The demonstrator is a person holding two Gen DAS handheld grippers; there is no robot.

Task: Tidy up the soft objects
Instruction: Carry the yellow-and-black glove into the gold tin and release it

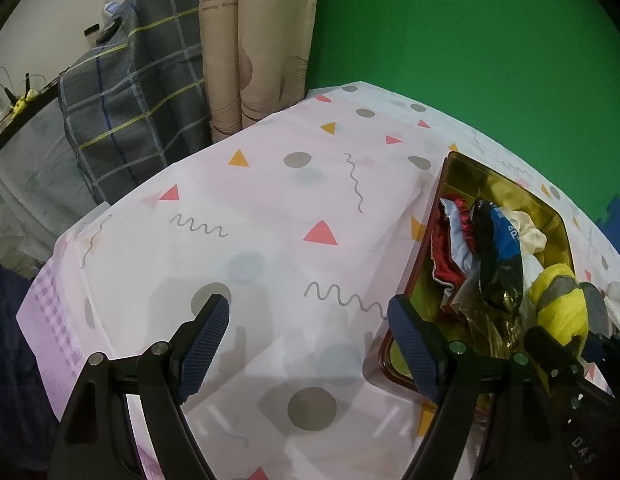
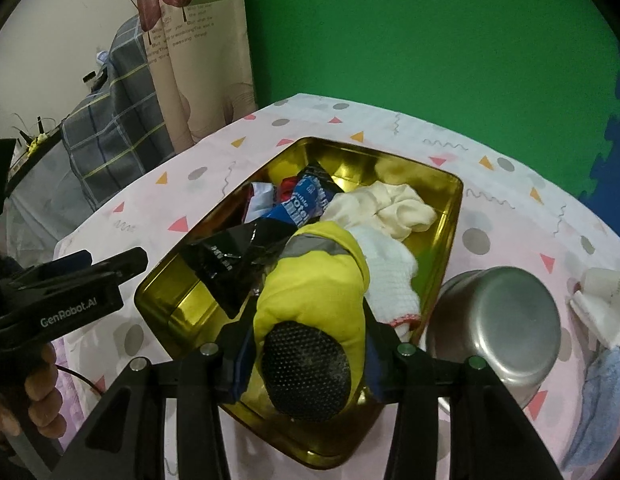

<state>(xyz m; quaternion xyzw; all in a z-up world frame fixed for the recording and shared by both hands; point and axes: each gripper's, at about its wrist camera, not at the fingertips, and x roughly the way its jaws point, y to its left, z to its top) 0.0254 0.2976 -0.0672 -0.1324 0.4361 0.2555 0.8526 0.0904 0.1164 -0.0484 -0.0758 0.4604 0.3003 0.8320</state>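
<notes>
left gripper [image 1: 308, 346]: jaws wide, empty | right gripper [image 2: 306, 354]: jaws around yellow glove [image 2: 313, 280] (over tin [image 2: 449, 216])

My right claw's pads [image 2: 371, 356] hide behind the yellow cloth [image 2: 313, 304]; to their right, the blue towel [image 2: 603, 384] is cut off by the edge.

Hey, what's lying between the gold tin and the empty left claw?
Nothing: in the left wrist view the open left claw hovers over bare patterned tablecloth, its right finger overlapping the gold tin's near corner.

"GenRobot.AI" on the left gripper [image 2: 76, 308]; perhaps "DAS" on the right gripper [image 1: 581, 454].
</notes>
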